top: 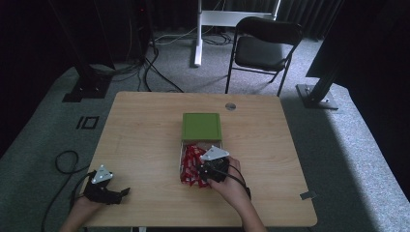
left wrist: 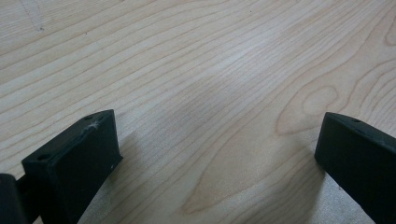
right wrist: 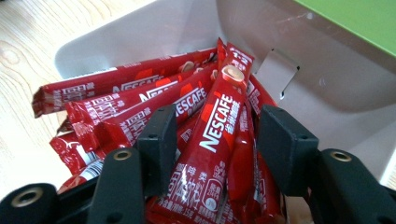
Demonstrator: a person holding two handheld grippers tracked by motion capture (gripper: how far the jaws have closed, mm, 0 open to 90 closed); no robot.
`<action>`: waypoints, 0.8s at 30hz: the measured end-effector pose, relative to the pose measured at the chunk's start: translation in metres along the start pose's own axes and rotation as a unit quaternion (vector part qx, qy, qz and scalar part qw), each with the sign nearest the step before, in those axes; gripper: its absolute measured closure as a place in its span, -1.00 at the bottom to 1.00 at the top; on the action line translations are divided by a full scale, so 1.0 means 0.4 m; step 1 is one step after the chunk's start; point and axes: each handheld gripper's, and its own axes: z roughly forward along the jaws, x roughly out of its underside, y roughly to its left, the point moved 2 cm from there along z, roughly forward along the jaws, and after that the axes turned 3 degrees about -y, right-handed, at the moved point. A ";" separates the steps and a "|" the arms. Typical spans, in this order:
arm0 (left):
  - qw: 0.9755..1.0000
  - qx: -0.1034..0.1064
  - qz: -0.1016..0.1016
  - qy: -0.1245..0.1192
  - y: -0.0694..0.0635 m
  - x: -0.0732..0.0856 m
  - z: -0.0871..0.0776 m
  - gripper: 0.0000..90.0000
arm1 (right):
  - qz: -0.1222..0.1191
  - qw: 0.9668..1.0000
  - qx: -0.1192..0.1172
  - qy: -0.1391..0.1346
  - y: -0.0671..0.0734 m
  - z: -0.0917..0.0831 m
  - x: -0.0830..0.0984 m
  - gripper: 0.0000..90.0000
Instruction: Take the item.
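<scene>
Between the right gripper jaws, in the right gripper view, stands one red coffee stick, upright and slightly tilted, with a jaw on each side of it; the jaws are part open and a small gap shows on the right side, so they are around the stick rather than clearly clamped on it. More red sticks lie loose in a heap to the left and underneath, some touching the chosen one. The likely trouble from here is that closing would pinch a neighbour along with the stick, or that the slick wrapper would slip out if gripped near its edge, since the heap gives no firm support. The sticks sit in a shallow white box whose green lid is folded open on the far side, near the middle of the wooden table. Over at the near left corner, the left gripper rests low over bare wood, its jaws wide apart and holding nothing, well apart from the box. A black chair stands beyond the table.
</scene>
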 end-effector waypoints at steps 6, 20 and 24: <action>1.000 0.000 0.000 0.000 0.000 0.000 0.000 -0.98 | -0.026 0.999 0.018 0.023 0.012 0.001 -0.004 0.48; 1.000 0.000 0.000 0.000 0.000 0.000 0.000 -0.98 | 0.071 0.996 -0.035 -0.030 -0.019 -0.043 -0.021 0.80; 1.000 0.000 0.000 0.000 0.000 0.000 0.000 -0.98 | 0.072 0.996 -0.043 -0.033 -0.026 -0.065 -0.025 0.80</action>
